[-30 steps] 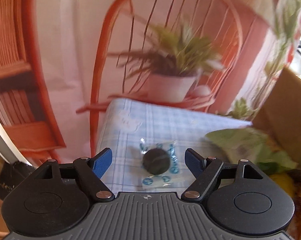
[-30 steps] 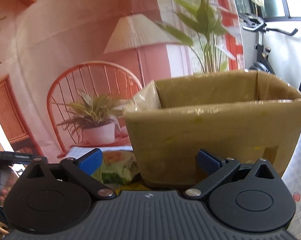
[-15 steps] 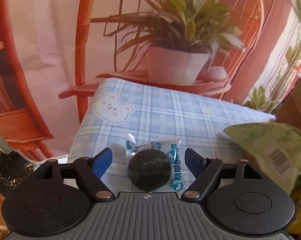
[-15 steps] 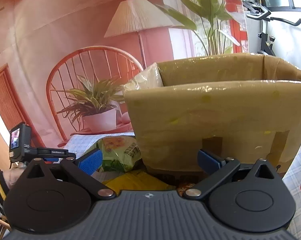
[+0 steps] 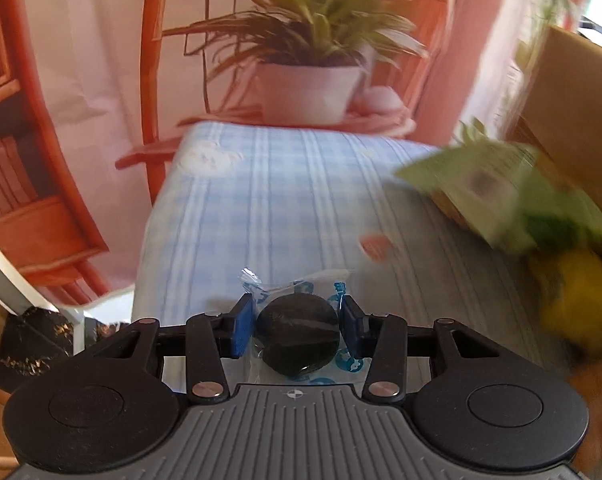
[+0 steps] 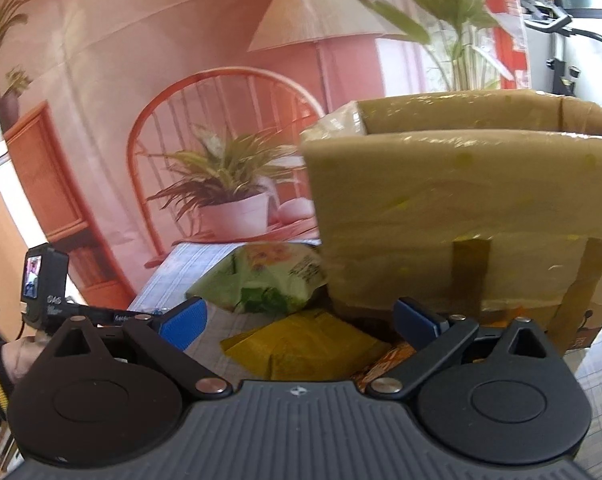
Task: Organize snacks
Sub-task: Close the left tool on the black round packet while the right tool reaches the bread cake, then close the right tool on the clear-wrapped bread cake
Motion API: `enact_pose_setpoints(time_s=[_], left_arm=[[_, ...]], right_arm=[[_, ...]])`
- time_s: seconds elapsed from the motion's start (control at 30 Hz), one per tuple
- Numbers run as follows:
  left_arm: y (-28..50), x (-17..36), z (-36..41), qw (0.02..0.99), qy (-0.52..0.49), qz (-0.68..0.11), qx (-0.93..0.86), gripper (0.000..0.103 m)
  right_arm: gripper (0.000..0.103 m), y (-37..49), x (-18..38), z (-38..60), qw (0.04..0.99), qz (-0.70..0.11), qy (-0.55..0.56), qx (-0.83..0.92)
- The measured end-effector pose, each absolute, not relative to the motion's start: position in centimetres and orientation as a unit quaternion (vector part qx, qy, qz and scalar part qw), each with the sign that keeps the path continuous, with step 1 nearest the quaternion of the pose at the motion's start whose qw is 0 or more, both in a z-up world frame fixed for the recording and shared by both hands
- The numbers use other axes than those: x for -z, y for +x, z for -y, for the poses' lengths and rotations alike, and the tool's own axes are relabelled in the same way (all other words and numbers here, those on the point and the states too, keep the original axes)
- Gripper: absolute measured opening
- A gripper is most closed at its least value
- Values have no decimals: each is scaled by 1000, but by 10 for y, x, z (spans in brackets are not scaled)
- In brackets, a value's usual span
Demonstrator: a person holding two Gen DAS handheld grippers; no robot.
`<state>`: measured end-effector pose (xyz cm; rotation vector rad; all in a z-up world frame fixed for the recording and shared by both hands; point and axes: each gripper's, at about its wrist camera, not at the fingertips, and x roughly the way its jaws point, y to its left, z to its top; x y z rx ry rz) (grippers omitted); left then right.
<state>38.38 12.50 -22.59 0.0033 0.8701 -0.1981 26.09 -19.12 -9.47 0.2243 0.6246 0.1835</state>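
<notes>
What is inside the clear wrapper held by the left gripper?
A dark round snack sits inside the clear wrapper, clamped by the left gripper. The wrapper's lower edge is hidden behind the gripper body, and blue print covers parts of it.

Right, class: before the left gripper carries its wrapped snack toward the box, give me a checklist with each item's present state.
1. Left gripper shut on the dark round snack: ok.
2. Snack centred between the fingers: ok.
3. Snack lifted off the tablecloth: cannot tell.
4. Cardboard box open on top: ok.
5. Right gripper open, holding nothing: ok.
6. Green bag and yellow bag lie in front of the box: not ok.
</notes>
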Motion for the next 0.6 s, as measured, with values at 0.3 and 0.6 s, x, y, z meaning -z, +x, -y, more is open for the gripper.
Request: enact_pose_setpoints(time_s=[0.3, 0.6], left_arm=[[307, 230, -131, 908, -10, -410, 87, 48], [278, 232, -133, 911, -36, -404, 74, 49]], right_arm=[[97, 245, 112, 161, 927, -338, 109, -123], [97, 234, 136, 126, 908, -386, 92, -134]])
